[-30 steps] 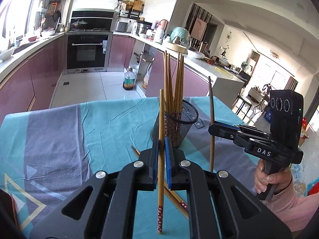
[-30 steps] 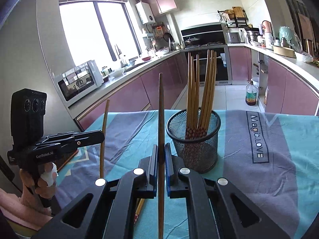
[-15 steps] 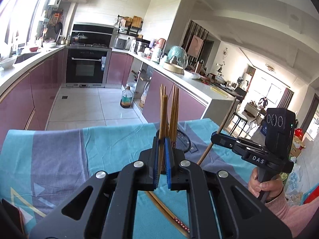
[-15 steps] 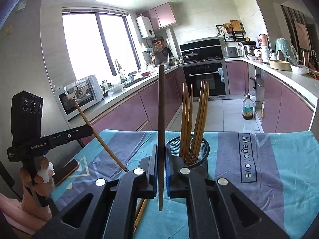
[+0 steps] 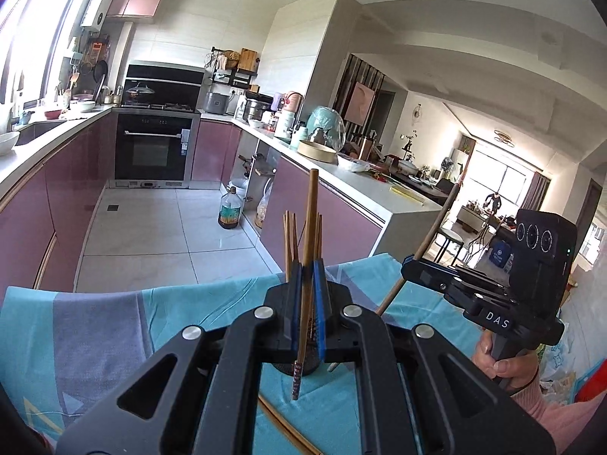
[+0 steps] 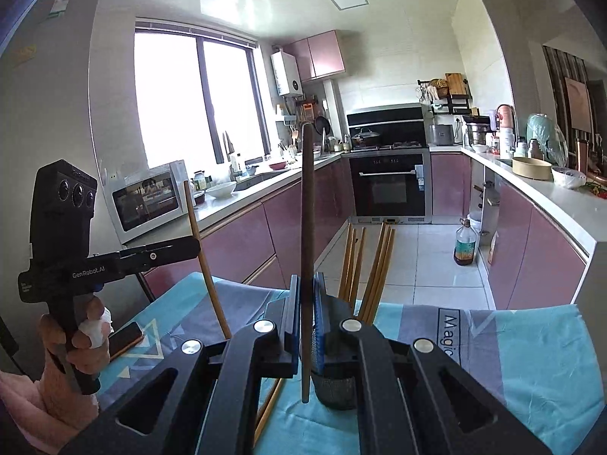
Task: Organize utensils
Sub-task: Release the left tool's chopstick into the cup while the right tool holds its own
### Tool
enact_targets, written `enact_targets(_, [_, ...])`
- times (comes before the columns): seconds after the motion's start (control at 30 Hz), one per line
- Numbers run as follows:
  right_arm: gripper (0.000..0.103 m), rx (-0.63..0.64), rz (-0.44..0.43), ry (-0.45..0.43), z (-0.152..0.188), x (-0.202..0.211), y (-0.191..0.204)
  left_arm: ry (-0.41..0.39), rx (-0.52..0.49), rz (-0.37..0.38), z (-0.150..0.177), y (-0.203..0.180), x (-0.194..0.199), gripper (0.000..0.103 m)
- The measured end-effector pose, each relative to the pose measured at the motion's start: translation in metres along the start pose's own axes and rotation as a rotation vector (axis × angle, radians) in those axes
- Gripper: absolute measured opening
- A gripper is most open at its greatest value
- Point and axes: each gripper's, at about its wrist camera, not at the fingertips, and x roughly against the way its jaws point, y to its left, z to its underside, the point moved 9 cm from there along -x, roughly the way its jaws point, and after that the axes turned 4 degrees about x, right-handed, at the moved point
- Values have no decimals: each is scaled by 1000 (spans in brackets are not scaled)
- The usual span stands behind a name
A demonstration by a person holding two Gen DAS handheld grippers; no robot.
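Each hand carries one chopstick clamped upright, and the mesh holder (image 6: 335,386) they are meant for sits on the cloth-covered counter (image 6: 531,360), low and just beyond both sets of fingers. The left gripper (image 5: 307,303) has its fingers narrowed onto a light chopstick (image 5: 309,235) whose long axis runs nearly vertical, patterned end hanging below the pads and plain end up. The right gripper (image 6: 305,311) likewise pinches a darker chopstick (image 6: 306,204), also close to vertical, its lower tip hanging clear beside the holder's near wall. From either wrist view the holder lies straight ahead and underneath, half hidden by the fingers, with the stored chopsticks (image 6: 371,265) fanning up out of it. Both lower tips appear to stand about level with or under the rim, so the coming move likely turns on getting each tip above the rim before lowering it in. Neither hand looks clearly nearer. Loose chopsticks (image 5: 288,432) lie on the cloth below.
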Motion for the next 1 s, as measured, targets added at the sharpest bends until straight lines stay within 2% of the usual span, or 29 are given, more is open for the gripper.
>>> enact_targets(0.3, [5,16,13,-51,-25,4,-8,-48,-42,16,-35,-18,-11,6])
enact_targets(0.4, [5,19,15,-58,-28,4,-9,-54,-52,20,-46,-23,-17,1])
enact_targets(0.63, [5,5,12,-49,-25,-4,-12,-35,-57,34,-48,-31,-36,1])
enact_targets(0.83, [5,-12,6,-20,-14,-11,-16,35,-53,-6,-26,-13,-52,1])
enact_targets(0.87, [5,-15,7,-15,-12,-11,-16,54,-45,-35,-18,-4,-57,1])
enact_targets(1.0, [5,-26,7,6,-4,-16,-20,178,9,-99,19,37,-89,1])
